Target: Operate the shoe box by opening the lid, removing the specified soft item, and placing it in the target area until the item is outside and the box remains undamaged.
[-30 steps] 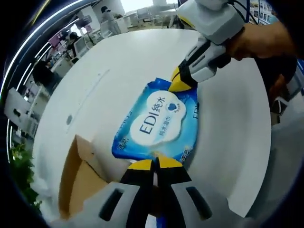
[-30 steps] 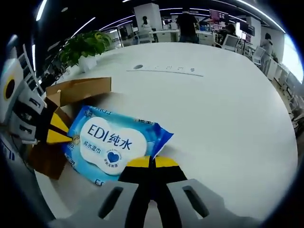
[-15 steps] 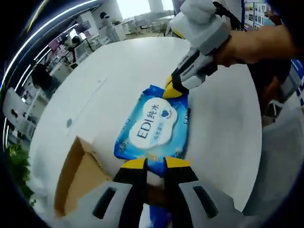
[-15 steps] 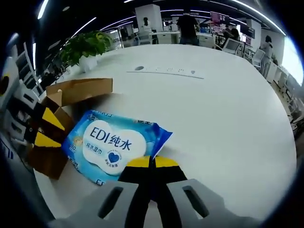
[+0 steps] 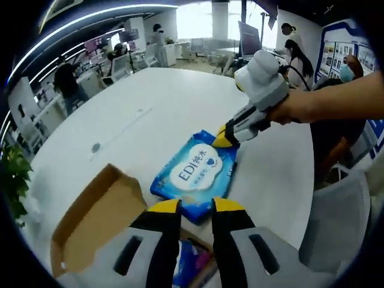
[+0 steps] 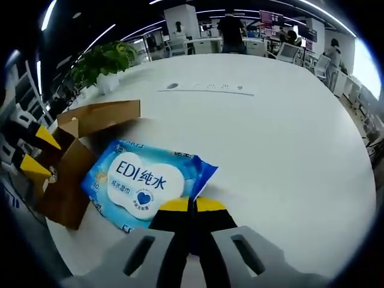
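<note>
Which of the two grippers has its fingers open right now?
The left gripper: its yellow-tipped fingers stand apart, short of the wipes pack. The right gripper is shut on the pack's edge.

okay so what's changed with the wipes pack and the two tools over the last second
The left tool has let go of the blue wipes pack: its jaws, shut on the pack's edge a second ago, now stand open and drawn back toward the cardboard box. The right tool stays shut on the pack's opposite edge. The pack still lies flat on the white table beside the open box.
</note>
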A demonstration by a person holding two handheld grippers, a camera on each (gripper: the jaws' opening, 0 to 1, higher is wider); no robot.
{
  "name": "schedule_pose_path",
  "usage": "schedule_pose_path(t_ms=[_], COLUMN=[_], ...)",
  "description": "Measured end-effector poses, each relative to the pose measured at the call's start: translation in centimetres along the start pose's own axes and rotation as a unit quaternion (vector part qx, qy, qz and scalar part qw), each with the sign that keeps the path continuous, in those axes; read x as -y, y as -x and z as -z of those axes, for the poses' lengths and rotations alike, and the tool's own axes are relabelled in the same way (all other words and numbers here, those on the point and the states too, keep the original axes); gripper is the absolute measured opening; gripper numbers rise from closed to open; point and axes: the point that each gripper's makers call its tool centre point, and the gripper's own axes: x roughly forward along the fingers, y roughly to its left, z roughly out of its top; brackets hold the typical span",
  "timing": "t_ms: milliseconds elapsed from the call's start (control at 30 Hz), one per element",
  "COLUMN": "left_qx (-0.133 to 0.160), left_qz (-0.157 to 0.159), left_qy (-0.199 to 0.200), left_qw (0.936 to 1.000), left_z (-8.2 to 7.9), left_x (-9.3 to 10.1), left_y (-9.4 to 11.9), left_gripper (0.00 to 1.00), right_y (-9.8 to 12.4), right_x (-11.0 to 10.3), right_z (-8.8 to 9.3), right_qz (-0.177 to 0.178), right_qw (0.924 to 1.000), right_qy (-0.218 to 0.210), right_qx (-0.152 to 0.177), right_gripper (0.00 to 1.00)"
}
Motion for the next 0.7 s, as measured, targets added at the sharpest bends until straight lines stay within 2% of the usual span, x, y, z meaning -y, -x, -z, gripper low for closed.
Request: schedule_pose_path(t_ms=[267,500,700], left_qx=[0.016,0.017,0.017], left_qz=[-0.026,-0.053,-0.067], left_qy=[0.030,0.049,0.061], left_qw=[0.9991,0.9972,0.9957], left_z=[1.0,2.9,4.4], left_x=[-2.1,-4.3,-5.5], left_y=[3.1,5.1,6.3], left_gripper=[0.20,0.23,0.27], right_y=[0.9,2.2,3.2], right_x=[0.1,-0.7,-1.8], right_z=[-0.1,-0.6,-0.9], right_qz=[-0.007,-0.013,-0.020], right_qw=[0.9999,0.9987,0.9965], right_qy=[0.011,0.046,0.078], right_qx=[0.010,0.019,0.022], right_gripper=[0.10,0.18,0.22])
